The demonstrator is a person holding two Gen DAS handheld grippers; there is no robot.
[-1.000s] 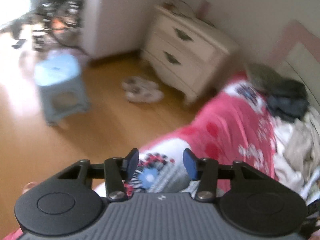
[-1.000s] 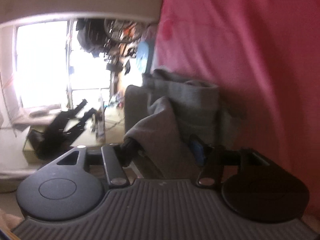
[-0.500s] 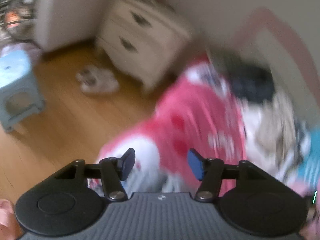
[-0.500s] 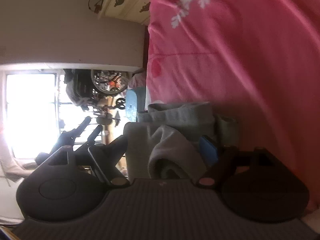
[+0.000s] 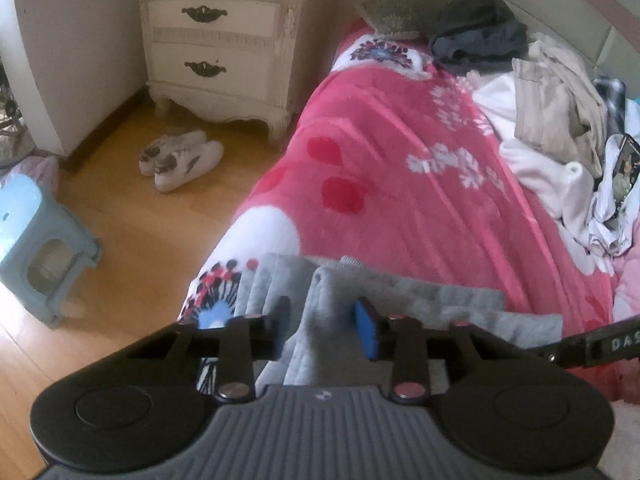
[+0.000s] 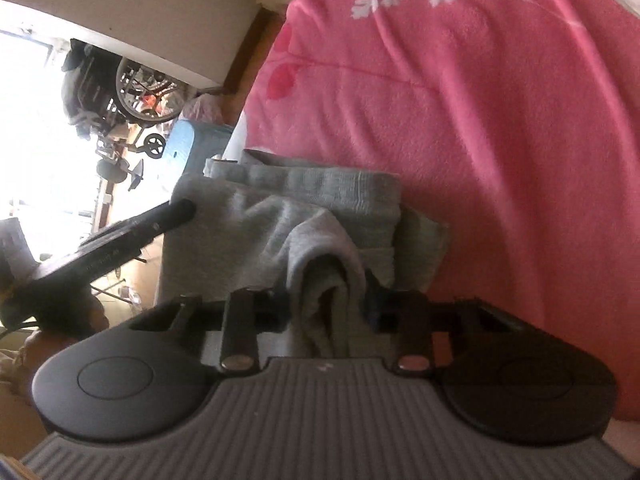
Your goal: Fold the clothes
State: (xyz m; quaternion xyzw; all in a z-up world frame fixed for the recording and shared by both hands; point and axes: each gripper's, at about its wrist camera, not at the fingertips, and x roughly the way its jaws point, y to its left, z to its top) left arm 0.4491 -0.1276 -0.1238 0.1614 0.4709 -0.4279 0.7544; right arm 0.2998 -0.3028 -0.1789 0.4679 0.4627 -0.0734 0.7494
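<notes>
Left wrist view: my left gripper (image 5: 322, 322) pinched a raised fold of the grey garment (image 5: 420, 296), which lay at the near edge of the pink floral blanket (image 5: 400, 184). A heap of unfolded clothes (image 5: 556, 112) sat well apart at the far right of the bed; a white nightstand (image 5: 220, 40), a pair of sneakers (image 5: 180, 158) and a blue stool (image 5: 32, 232) stood on the wooden floor.

Right wrist view: my right gripper (image 6: 326, 304) was clamped on a bunched fold of the same garment (image 6: 280, 216); my other gripper's finger (image 6: 160, 220) touched its far edge.
</notes>
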